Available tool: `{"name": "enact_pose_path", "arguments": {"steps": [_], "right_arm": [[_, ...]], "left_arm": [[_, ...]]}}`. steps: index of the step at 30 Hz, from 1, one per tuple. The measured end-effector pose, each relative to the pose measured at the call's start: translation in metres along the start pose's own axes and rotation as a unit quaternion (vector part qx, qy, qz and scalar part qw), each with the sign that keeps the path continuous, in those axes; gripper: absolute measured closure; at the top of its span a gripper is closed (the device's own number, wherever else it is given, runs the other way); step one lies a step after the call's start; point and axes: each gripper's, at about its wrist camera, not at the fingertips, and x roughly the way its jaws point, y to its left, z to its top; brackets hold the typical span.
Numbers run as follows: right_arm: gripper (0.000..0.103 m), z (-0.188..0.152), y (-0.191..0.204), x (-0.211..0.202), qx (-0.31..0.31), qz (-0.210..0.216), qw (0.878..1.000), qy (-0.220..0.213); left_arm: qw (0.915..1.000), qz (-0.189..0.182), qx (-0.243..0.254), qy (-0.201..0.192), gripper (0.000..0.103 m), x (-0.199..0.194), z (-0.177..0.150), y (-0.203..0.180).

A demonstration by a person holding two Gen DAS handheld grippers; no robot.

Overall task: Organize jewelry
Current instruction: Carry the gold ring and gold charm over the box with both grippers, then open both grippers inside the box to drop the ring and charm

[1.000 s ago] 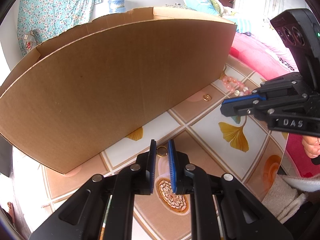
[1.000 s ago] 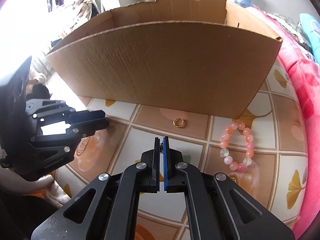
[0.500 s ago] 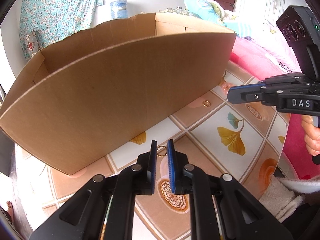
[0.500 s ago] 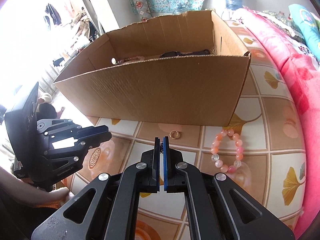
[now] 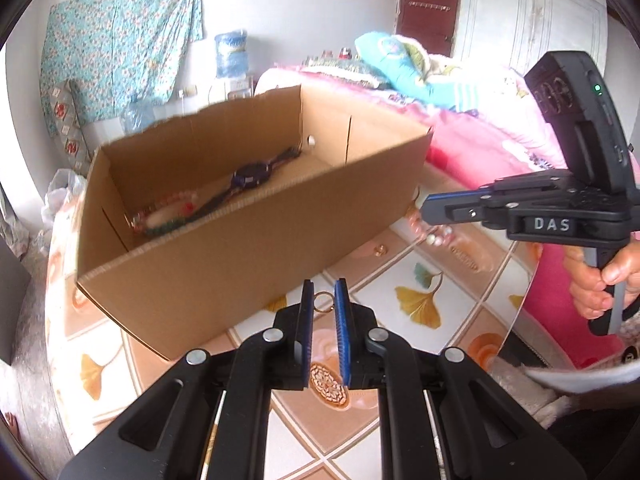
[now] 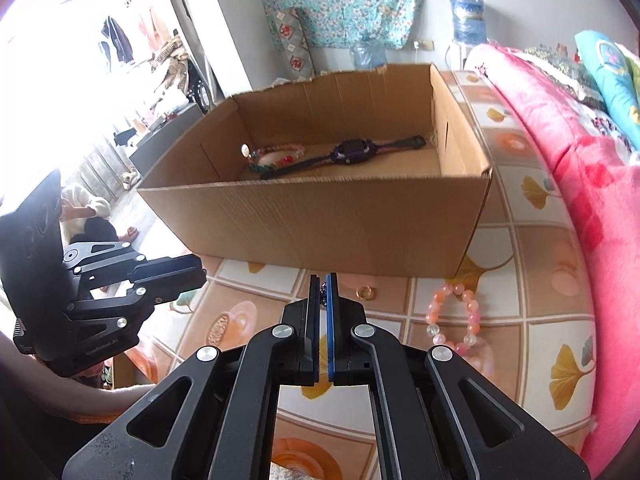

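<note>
Carrying two small pieces toward the cardboard box [image 6: 320,220], mid-transfer by the look of it. Left gripper [image 5: 324,304] nearly closed, blue pads pinching a thin gold ring [image 5: 322,303] at the tips. Right gripper [image 6: 323,292] fully shut on a small dark item [image 6: 323,293], too small to identify, maybe a chain or stud. Both held above the patterned tablecloth [image 6: 500,248], just short of the box's near wall. Next, probably: clear the rim, release inside. Box: plain corrugated board, open-topped, already holding a dark strapped watch [image 6: 354,151] and a multicoloured bead strand [image 6: 276,156]. Remaining on the cloth near the box: second gold ring [image 6: 366,292], glossy pink bead bracelet [image 6: 452,318].
</note>
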Motion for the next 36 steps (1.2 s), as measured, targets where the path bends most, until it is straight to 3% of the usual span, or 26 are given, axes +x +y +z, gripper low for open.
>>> {"name": "enact_pose_path", "arguments": {"steps": [9, 14, 19, 23, 28, 32, 36], "right_arm": [[0.102, 0.040, 0.017, -0.026, -0.043, 0.019, 0.997, -0.055], [0.102, 0.069, 0.021, -0.021, -0.062, 0.008, 0.996, -0.062], [0.102, 0.096, 0.013, 0.008, -0.053, 0.007, 0.998, -0.024], [0.102, 0.119, 0.003, 0.044, -0.034, 0.008, 0.999, 0.035], [0.102, 0.130, -0.005, 0.083, -0.021, -0.010, 0.995, 0.095], [0.102, 0.135, -0.013, 0.109, -0.008, -0.020, 0.991, 0.135], [0.101, 0.137, -0.020, 0.120, 0.005, -0.023, 0.989, 0.148]], "left_arm": [[0.9980, -0.005, 0.003, -0.063, 0.093, -0.043, 0.037, 0.010], [0.9976, -0.002, -0.003, -0.069, 0.093, -0.042, 0.061, 0.026], [0.9988, -0.025, -0.039, -0.018, 0.093, -0.012, 0.082, 0.051], [0.9961, -0.042, -0.068, 0.039, 0.093, 0.022, 0.091, 0.071], [0.9828, -0.077, -0.128, 0.108, 0.093, 0.068, 0.097, 0.095], [0.9748, -0.074, -0.155, 0.142, 0.093, 0.091, 0.098, 0.107], [0.9689, -0.077, -0.172, 0.160, 0.093, 0.100, 0.096, 0.111]]}}
